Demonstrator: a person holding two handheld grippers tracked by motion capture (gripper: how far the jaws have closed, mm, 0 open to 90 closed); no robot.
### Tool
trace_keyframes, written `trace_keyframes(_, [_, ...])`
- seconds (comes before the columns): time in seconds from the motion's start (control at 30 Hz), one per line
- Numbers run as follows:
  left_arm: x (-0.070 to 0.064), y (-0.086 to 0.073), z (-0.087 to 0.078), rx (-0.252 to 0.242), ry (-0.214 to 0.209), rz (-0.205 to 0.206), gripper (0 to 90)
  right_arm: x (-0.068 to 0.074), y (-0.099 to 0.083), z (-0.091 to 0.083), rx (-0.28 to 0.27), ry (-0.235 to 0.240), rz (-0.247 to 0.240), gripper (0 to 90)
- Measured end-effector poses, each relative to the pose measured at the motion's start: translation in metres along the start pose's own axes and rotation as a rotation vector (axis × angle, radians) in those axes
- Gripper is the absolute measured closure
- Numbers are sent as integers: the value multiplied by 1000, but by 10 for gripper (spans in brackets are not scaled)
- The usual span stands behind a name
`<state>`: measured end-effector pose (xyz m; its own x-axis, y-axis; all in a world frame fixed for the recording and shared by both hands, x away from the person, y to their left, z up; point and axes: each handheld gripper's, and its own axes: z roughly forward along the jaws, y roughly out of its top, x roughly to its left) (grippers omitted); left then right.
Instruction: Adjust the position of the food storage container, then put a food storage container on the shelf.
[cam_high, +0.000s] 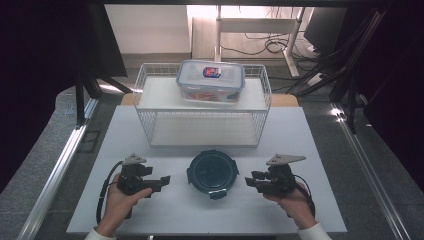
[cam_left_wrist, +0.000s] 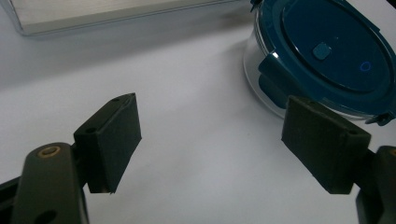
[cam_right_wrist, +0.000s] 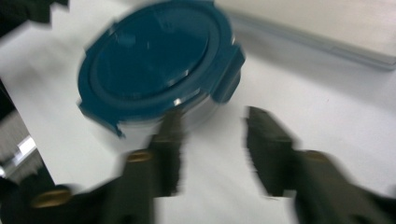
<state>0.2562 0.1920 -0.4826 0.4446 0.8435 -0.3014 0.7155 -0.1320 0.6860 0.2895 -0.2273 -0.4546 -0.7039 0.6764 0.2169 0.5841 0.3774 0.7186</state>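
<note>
Round blue-lidded box (cam_high: 212, 172) sitting on white desk (cam_high: 165, 210), near middle. Left gripper (cam_high: 159, 183) and right gripper (cam_high: 251, 182) waiting either side, jaws apart, holding nothing.

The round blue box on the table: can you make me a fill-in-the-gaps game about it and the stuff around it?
1. The round container has a dark ____ lid.
2. It sits on the white table between the left hand-held gripper and the ____ hand-held gripper.
3. The rectangular clear box rests on the ____ shelf of the white wire rack.
4. In the left gripper view, the jaws stand ____ with nothing between them.

Missing words: blue; right; top; open
</note>
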Motion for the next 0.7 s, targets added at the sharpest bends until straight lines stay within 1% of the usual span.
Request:
trace_keyframes(0.07, [0,0,0,-10,-2,-2,187,-1,1,-3,-27,-2,20,417])
trace_keyframes(0.13, [0,0,-1,-18,-8,-3,187,-3,2,-5,-41,5,35,355])
trace_keyframes(0.23, [-1,0,-2,-25,-18,-8,187,-5,2,-5,-41,-3,51,300])
trace_keyframes(0.4, [-3,0,-2,-26,-27,-17,186,-8,2,-4,-50,3,79,257])
trace_keyframes(0.53, [-7,2,-2,-27,-35,-24,170,-11,2,-4,-52,15,96,220])
trace_keyframes(0.6, [-9,3,-1,-25,-48,-42,145,-12,2,-3,-53,18,101,204])
trace_keyframes(0.7, [-10,5,0,-27,-65,-68,136,-12,3,-1,-48,24,105,200])
